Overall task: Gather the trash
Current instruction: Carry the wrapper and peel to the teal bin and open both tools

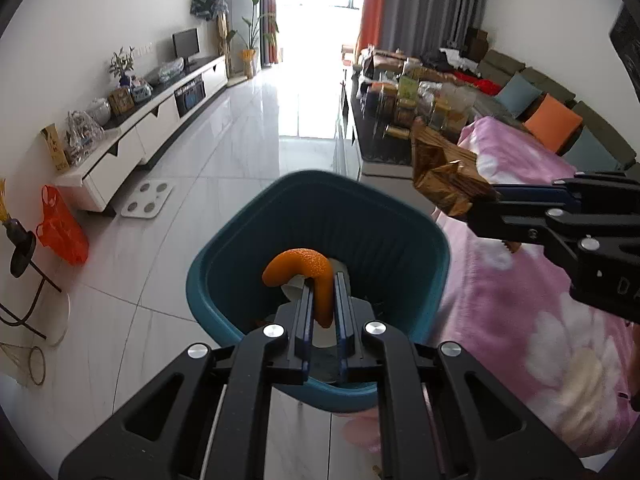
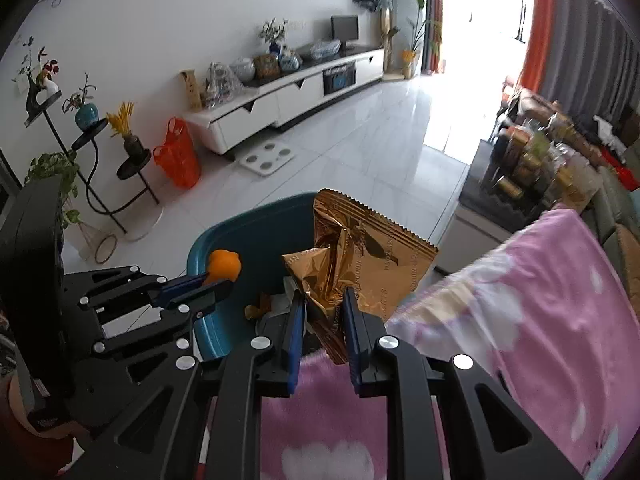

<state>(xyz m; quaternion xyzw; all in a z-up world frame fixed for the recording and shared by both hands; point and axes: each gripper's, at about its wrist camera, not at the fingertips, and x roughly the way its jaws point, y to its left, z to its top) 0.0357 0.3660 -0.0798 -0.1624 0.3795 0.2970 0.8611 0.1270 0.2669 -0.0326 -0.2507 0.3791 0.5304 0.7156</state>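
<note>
A teal trash bin (image 1: 248, 264) stands on the floor beside a pink blanket. My left gripper (image 1: 322, 280) is shut on a curved orange peel (image 1: 304, 268) and holds it over the bin's opening; it shows in the right wrist view (image 2: 218, 280) with the peel (image 2: 225, 265). My right gripper (image 2: 322, 300) is shut on a crumpled gold foil wrapper (image 2: 360, 248), held at the bin's (image 2: 224, 240) right rim. In the left wrist view the right gripper (image 1: 490, 198) and wrapper (image 1: 444, 176) are at right. White and gold trash lies inside the bin.
The pink flowered blanket (image 1: 532, 296) covers a surface to the right. A white TV cabinet (image 1: 152, 128) runs along the left wall. An orange plastic bag (image 1: 60, 228), a white scale (image 1: 147, 199) and a plant stand (image 2: 92, 168) are on the tiled floor. A cluttered coffee table (image 1: 412, 108) stands beyond.
</note>
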